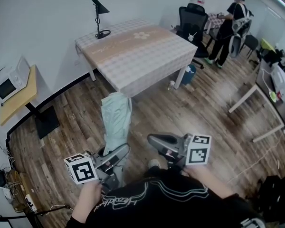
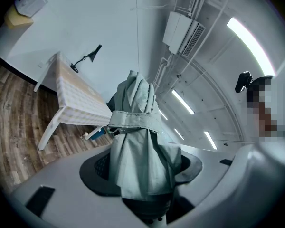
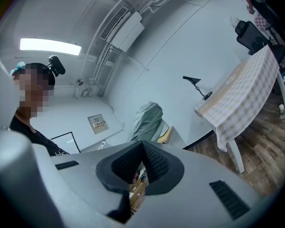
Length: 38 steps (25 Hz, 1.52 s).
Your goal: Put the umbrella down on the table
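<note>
A folded pale green umbrella (image 1: 116,120) stands upright over the wooden floor, its strap wrapped round the cloth (image 2: 133,120). My left gripper (image 1: 118,154) is shut on its lower part, and the cloth bulges out between the black pads (image 2: 97,167). My right gripper (image 1: 153,139) is to the right of the umbrella and apart from it, pointing left, with its pads (image 3: 154,160) together and nothing between them. In the right gripper view the umbrella (image 3: 149,120) shows beyond the jaws. The table (image 1: 137,51) with a checked cloth stands farther ahead, a black desk lamp (image 1: 99,15) at its far corner.
A person (image 1: 230,23) stands at the back right near a black office chair (image 1: 192,18). A microwave (image 1: 9,84) sits on a small yellow side table at the left. A white table (image 1: 261,91) stands at the right. Cables lie along the left wall.
</note>
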Each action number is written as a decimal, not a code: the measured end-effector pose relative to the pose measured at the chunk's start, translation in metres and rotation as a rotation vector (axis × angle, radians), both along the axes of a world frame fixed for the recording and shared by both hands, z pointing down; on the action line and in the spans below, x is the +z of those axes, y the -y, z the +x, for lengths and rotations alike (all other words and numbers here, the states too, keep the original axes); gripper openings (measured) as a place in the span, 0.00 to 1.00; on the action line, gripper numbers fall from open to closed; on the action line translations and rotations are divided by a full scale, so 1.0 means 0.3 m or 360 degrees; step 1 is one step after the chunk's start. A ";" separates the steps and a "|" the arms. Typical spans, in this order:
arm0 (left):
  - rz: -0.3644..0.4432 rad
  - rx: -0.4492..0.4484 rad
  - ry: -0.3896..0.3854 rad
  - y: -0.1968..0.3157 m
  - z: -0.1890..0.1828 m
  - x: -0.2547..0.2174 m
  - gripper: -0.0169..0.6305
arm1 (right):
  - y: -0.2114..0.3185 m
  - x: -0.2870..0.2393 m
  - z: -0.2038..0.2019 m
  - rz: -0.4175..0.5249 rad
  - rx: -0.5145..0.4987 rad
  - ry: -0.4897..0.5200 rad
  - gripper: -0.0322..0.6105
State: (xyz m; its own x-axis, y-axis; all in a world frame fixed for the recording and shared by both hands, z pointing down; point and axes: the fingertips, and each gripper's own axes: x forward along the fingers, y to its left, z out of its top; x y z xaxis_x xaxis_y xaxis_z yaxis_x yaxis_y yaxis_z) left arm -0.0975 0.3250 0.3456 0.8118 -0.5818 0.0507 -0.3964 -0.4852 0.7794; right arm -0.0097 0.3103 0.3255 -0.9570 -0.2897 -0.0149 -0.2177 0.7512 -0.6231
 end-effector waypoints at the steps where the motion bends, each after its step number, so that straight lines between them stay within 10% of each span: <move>1: -0.0003 -0.0001 0.0002 0.004 -0.001 0.002 0.42 | 0.003 0.001 -0.001 -0.0003 0.0001 0.0001 0.07; 38: -0.0216 -0.0051 0.0057 0.766 0.114 0.123 0.42 | 0.796 0.099 0.112 -0.0191 -0.0013 0.0060 0.07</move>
State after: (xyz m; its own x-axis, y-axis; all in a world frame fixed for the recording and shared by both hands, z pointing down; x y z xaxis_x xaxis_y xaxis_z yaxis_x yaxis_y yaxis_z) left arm -0.0632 0.0953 0.3826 0.7890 -0.5933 0.1595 -0.4390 -0.3629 0.8220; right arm 0.0240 0.0715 0.3552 -0.9587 -0.2839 -0.0164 -0.1868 0.6723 -0.7164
